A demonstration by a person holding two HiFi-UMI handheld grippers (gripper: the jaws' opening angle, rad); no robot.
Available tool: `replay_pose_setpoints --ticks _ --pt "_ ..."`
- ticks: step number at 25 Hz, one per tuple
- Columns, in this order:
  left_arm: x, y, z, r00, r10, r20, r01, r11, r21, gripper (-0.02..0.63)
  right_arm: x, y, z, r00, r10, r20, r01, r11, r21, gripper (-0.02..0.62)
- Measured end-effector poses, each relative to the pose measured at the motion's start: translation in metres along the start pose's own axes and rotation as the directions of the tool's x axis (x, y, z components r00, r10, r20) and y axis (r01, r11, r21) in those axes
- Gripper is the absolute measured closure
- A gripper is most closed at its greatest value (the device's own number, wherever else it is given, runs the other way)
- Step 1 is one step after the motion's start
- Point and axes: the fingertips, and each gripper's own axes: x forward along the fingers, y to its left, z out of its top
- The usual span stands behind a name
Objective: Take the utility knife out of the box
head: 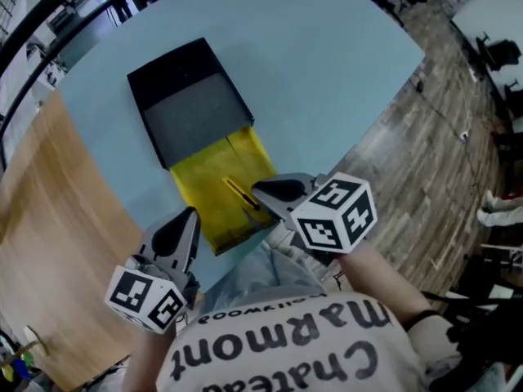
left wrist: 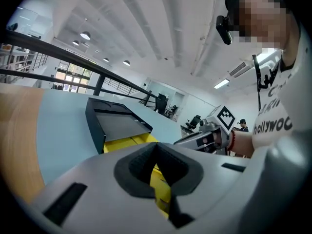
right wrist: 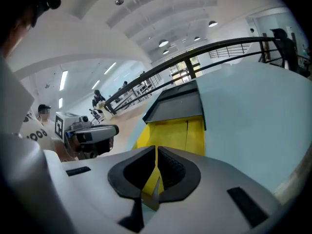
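Observation:
A black box sleeve (head: 189,100) lies on the light blue table (head: 327,64), its yellow inner tray (head: 208,174) slid out toward me. A slim yellow-and-black utility knife (head: 239,193) lies in the tray. My right gripper (head: 260,189) is shut and empty, its tip just right of the knife over the tray's near right part. My left gripper (head: 192,213) sits at the tray's near left corner, also shut with nothing in it. In the left gripper view, the left gripper (left wrist: 156,145) points at the tray (left wrist: 129,143). The right gripper (right wrist: 156,149) faces the tray (right wrist: 170,130).
A wooden surface (head: 57,243) adjoins the table on the left, and plank flooring (head: 425,162) lies beyond its right edge. A dark railing (head: 33,23) runs along the far left. Office chairs (head: 498,55) stand far right.

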Motion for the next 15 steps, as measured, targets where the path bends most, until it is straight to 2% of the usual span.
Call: replay_pose_setpoints --ticks 5,15 --pt "0.004 0.011 -0.003 1.0 -0.004 -0.031 0.003 1.0 -0.016 0.604 0.029 0.004 -0.002 0.995 -0.013 -0.097 0.006 0.997 -0.078 0.555" --pt "-0.003 0.01 -0.013 1.0 -0.023 -0.011 0.022 0.998 -0.064 0.604 0.061 0.003 -0.017 0.971 -0.072 -0.228 0.047 0.993 -0.111 0.554"
